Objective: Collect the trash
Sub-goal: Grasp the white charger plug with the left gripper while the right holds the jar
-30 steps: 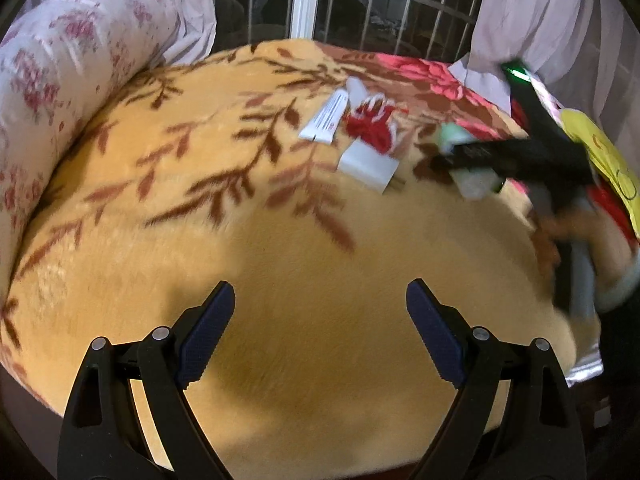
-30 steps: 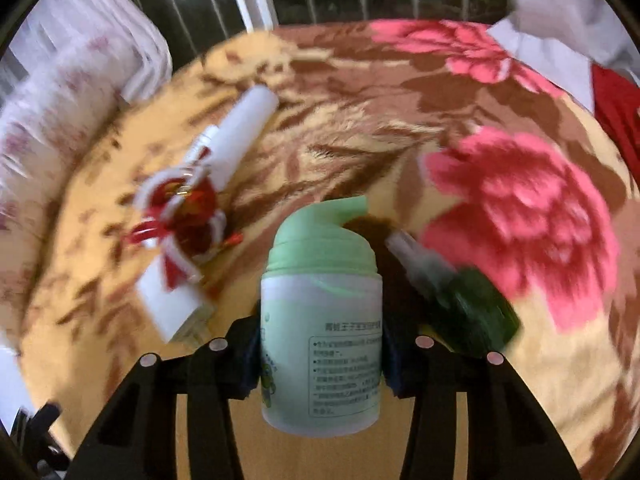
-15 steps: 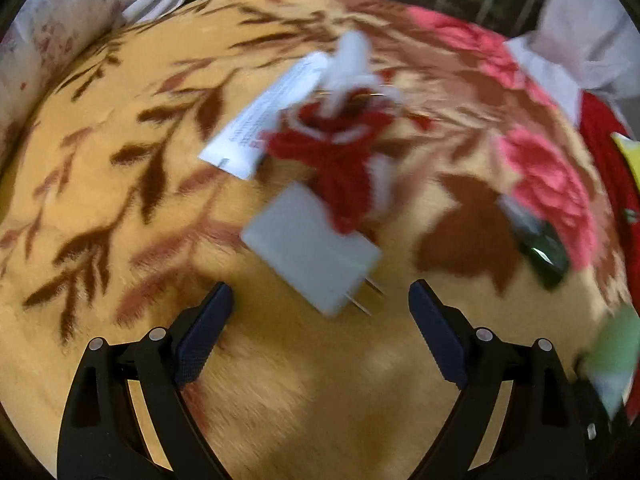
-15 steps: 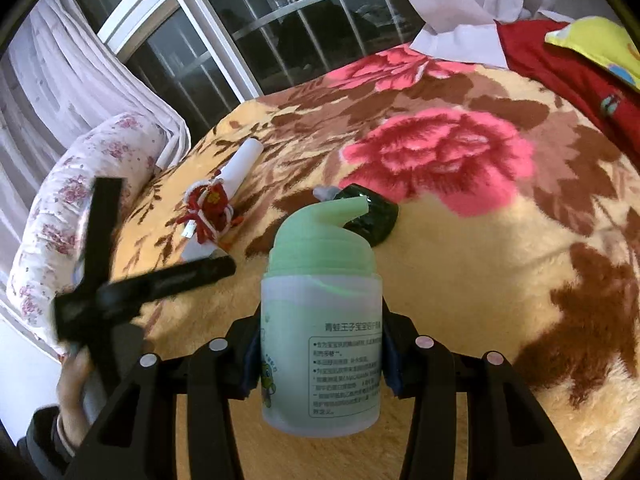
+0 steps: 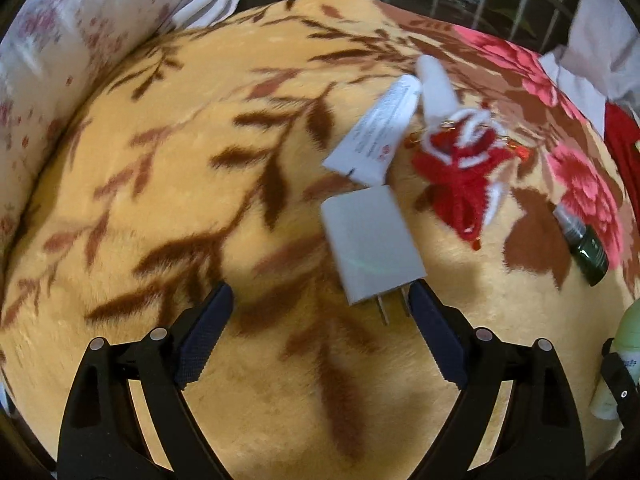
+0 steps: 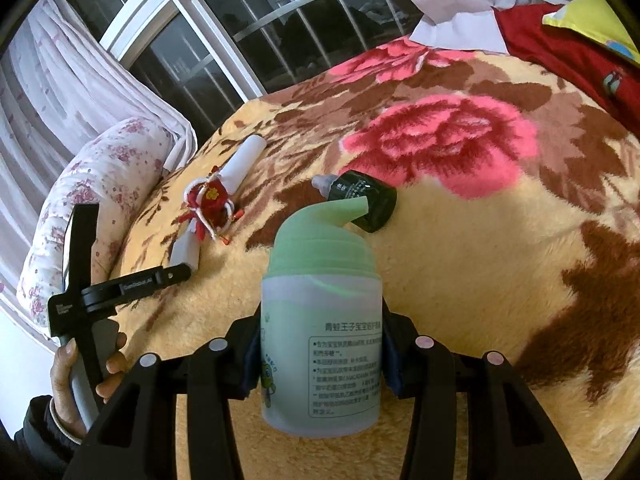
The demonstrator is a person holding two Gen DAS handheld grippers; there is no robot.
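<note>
A bed under a floral blanket [image 5: 168,184] carries a white plug adapter [image 5: 370,246] just ahead of the left tongs [image 5: 320,336], beyond it a white tube [image 5: 374,136], red ornament [image 5: 464,168] and dark bottle [image 5: 584,246].

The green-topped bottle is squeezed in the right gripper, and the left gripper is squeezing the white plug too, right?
Not quite. The left gripper is open and squeezing nothing; the white plug lies loose on the blanket, as the left wrist view shows. The green-topped bottle is indeed squeezed in the right gripper.
</note>
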